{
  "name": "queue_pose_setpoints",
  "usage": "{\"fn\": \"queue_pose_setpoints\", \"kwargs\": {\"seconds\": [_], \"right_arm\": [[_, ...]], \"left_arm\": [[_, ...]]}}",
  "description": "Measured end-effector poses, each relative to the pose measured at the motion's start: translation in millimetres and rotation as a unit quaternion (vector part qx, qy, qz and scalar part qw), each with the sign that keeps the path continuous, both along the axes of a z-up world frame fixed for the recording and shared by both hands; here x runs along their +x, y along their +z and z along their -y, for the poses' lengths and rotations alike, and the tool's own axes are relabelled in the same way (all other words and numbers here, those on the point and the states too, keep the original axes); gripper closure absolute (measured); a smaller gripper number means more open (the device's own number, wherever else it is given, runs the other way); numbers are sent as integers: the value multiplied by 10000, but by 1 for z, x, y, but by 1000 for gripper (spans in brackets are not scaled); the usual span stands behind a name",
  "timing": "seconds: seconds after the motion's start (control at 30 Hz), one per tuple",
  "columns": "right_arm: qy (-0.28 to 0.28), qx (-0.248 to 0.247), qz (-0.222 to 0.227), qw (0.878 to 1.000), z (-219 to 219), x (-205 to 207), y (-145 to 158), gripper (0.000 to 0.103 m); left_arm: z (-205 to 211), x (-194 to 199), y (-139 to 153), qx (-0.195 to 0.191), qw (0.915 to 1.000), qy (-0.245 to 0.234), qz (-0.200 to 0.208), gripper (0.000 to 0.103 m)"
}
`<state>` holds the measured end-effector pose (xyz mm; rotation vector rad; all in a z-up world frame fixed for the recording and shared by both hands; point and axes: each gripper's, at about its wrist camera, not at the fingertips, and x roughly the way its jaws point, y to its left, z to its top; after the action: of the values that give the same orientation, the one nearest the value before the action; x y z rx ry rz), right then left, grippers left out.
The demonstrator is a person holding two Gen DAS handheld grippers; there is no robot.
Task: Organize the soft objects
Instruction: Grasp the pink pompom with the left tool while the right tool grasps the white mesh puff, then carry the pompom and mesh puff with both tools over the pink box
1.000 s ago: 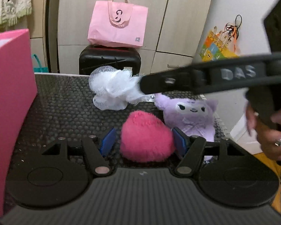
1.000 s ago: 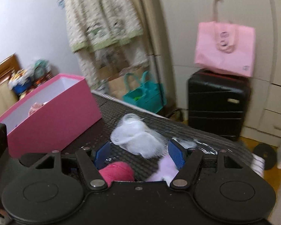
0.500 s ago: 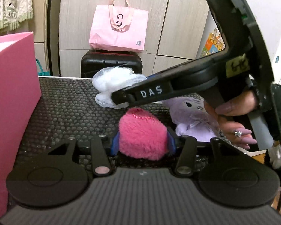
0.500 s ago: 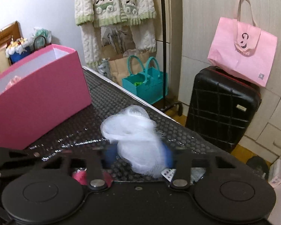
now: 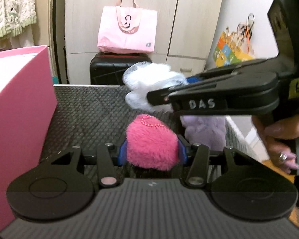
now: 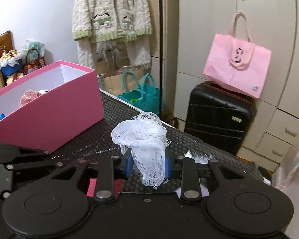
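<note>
So both grabs just landed: the left gripper (image 5: 152,152) clamps the pink plush (image 5: 151,145), the right gripper (image 6: 148,164) has just squeezed shut on the white mesh pouf (image 6: 143,139). Both look lifted now, presumably headed for the pink box (image 6: 55,107).

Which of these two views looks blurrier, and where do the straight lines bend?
Left wrist view: softer, motion-smeared on the white mesh pouf and the right gripper. Right wrist view: sharper on the pouf; the cupboard edges bow toward the frame's right side.
</note>
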<state>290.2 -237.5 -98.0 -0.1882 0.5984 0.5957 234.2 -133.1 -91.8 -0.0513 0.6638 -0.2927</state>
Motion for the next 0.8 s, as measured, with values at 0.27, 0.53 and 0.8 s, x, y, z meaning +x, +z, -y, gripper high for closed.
{"fn": "queue_pose_setpoints", "kwargs": {"seconds": [0.27, 0.53, 0.8], "right_arm": [[-134, -148, 9, 9998, 5, -50, 12, 68], [-171, -167, -118, 9996, 7, -103, 12, 67], [-78, 60, -388, 9992, 6, -152, 15, 67]], "left_arm": [[-9, -40, 9, -129, 9990, -250, -338, 55], [-20, -72, 15, -317, 9958, -655, -565, 55], [-42, -109, 28, -50, 9952, -885, -422, 55]]}}
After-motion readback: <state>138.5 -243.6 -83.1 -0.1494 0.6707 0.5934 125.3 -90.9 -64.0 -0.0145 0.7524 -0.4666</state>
